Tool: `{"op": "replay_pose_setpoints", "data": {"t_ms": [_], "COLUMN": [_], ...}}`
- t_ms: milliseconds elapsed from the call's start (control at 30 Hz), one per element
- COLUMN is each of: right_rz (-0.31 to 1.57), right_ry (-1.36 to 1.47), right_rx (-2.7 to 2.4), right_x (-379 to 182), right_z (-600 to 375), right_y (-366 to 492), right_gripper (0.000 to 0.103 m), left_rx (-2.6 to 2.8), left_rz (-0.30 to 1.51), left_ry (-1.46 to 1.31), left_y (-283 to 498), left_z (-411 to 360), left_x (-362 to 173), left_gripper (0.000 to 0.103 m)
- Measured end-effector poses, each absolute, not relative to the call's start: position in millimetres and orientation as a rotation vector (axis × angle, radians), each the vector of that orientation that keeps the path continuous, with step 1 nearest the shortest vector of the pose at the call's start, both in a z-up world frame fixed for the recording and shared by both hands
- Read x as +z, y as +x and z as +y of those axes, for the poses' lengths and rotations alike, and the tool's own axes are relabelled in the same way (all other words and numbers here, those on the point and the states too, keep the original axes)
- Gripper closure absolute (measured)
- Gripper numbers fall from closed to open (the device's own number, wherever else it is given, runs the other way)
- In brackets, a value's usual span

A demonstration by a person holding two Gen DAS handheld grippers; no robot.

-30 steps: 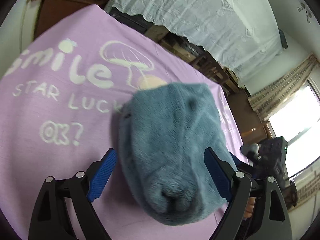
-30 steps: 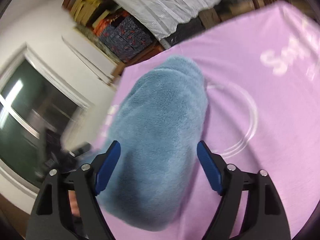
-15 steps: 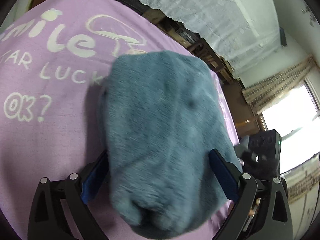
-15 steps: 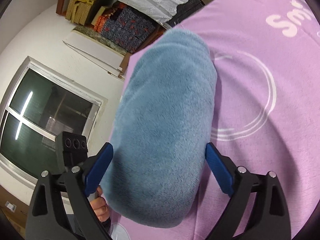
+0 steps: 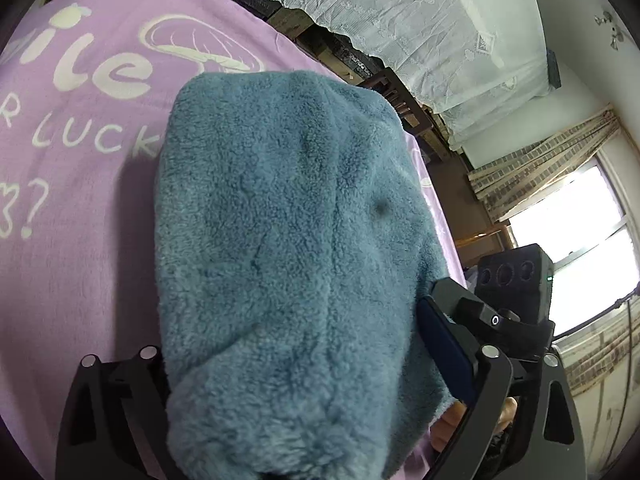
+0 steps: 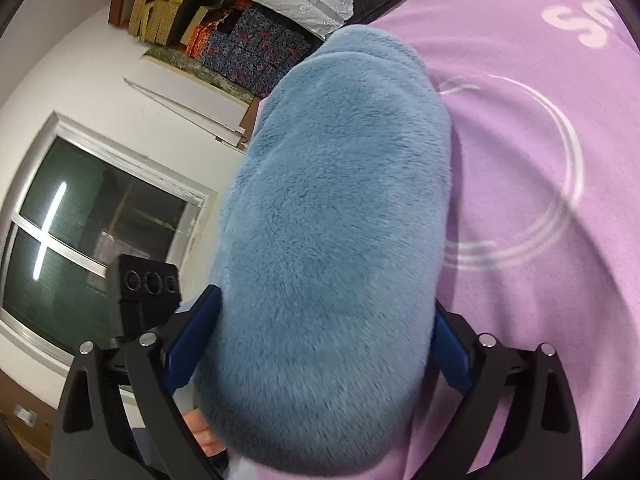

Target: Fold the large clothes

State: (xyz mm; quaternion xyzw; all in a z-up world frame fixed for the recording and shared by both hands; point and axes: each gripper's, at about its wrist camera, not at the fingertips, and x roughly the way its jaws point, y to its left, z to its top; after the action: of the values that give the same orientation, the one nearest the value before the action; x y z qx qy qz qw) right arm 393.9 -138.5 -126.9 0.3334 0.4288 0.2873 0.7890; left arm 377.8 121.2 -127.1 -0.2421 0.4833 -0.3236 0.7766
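The blue fleece garment (image 5: 288, 264), already bundled into a thick folded roll, lies on the purple printed sheet (image 5: 72, 240) and fills the middle of both wrist views. The left claw (image 5: 304, 364) straddles the near end of the roll, jaws spread wide; the fleece bulges between them and hides the left pad, so whether they press on it I cannot tell. The right claw (image 6: 316, 344) has just been opening, with the roll between its blue pads; they sit at the fleece's flanks with no sign of squeezing, so I read it as let go. The step looks like setting the folded bundle down and releasing it. Next, both claws would need to back away from the roll without dragging the pile or loosening the fold. Beyond the roll, the sheet carries white lettering and a ring motif; a lace curtain (image 5: 400, 20), stacked boxes (image 6: 248, 52) and a window (image 6: 80, 232) stand behind it
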Motion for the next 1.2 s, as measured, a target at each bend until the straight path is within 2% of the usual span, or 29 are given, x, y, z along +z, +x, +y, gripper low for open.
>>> {"op": "replay_pose_setpoints", "data": {"t_ms": [67,100,200,300,867,1200], "right_rz": [0.912,0.909,0.903,0.892,0.797,0.726], "right_ry": [0.706,0.702,0.713,0.714,0.726,0.730], "right_rx": [0.612,0.610,0.604,0.611,0.671,0.724], "right_x": [-126.6,-126.4,-127.9,-125.7,-92.4,-67.5], "right_z": [-136.5,-136.5,-135.5,-136.7,-151.7,-170.7], "right_y": [393.7,392.1,387.3,383.1,357.4,300.4], "right_gripper": [0.010,0.013,0.024,0.028,0.030,0.030], "left_rx": [-0.701,-0.715,-0.724,-0.739,-0.779,-0.760], "left_rz": [1.046,1.054,1.050,1.027,0.900,0.833], "left_ry": [-0.524,-0.532,-0.515,-0.493,-0.435,-0.448], "left_y": [376.9,377.0,375.2,371.8,340.0,274.5], "left_z": [120.5,119.6,116.5,114.5,120.3,116.6], "left_x": [-127.3,-128.2,-126.7,-121.7,-85.2,-56.7], "left_gripper": [0.012,0.019,0.025,0.030,0.030,0.031]}}
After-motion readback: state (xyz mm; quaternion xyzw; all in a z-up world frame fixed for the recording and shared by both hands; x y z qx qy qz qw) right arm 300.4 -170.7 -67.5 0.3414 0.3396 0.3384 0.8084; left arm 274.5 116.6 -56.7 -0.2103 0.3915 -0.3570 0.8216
